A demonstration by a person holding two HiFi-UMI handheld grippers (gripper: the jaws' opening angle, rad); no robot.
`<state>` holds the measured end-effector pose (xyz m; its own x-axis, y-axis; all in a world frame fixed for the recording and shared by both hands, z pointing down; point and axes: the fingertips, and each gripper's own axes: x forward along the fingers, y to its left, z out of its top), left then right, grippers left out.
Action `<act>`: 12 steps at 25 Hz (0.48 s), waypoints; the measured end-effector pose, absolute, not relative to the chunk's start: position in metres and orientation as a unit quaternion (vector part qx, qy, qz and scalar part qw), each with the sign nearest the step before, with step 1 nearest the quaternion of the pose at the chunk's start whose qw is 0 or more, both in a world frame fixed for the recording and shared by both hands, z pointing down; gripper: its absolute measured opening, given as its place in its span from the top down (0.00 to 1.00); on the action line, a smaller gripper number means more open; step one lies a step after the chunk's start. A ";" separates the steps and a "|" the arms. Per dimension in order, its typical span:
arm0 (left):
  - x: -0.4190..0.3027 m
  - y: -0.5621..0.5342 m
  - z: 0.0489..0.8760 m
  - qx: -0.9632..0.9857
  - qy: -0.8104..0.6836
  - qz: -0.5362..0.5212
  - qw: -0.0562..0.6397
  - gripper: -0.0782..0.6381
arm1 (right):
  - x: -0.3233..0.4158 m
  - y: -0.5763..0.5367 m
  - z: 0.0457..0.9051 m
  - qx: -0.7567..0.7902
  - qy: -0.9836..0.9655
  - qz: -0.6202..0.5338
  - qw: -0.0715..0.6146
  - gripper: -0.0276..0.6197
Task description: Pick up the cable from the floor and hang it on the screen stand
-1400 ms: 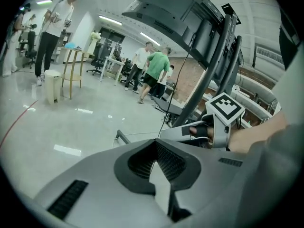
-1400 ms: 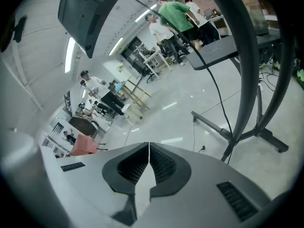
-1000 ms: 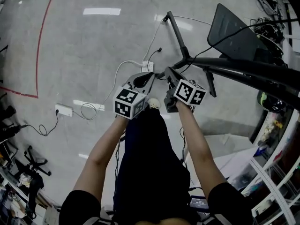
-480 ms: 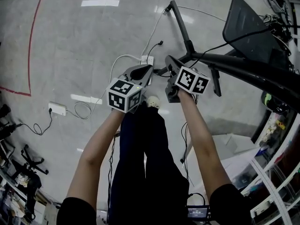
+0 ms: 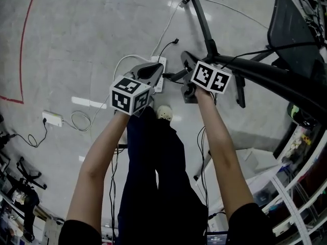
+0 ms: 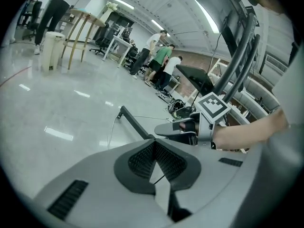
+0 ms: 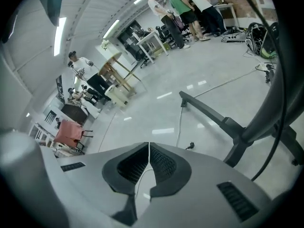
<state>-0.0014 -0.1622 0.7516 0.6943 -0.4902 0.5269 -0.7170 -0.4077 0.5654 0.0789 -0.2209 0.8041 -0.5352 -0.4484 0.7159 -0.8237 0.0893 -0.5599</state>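
White cable (image 5: pixel 166 28) lies on floor (image 5: pixel 76 45), long axis near-far, toward stand leg (image 5: pixel 202 24). Left hand-held gripper (image 5: pixel 153 69) & right hand-held gripper (image 5: pixel 186 59): jaws closed, empty, both lower vs 1 s ago.

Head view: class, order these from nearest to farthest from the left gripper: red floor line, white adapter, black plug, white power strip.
1. White power strip: beside the tip of the left gripper.
2. Black plug: just beyond, upper right.
3. White adapter: well off to the left.
4. Red floor line: farthest left.
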 end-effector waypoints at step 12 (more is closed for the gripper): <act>0.003 -0.181 0.823 0.824 -0.371 0.148 0.402 0.88 | 0.090 -0.247 0.901 0.484 -0.639 0.577 0.158 0.92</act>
<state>0.0035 -0.1814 0.8228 0.6804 -0.4924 0.5429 -0.7309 -0.4009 0.5524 0.0902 -0.2470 0.9006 -0.4818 -0.4367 0.7597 -0.8006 -0.1332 -0.5843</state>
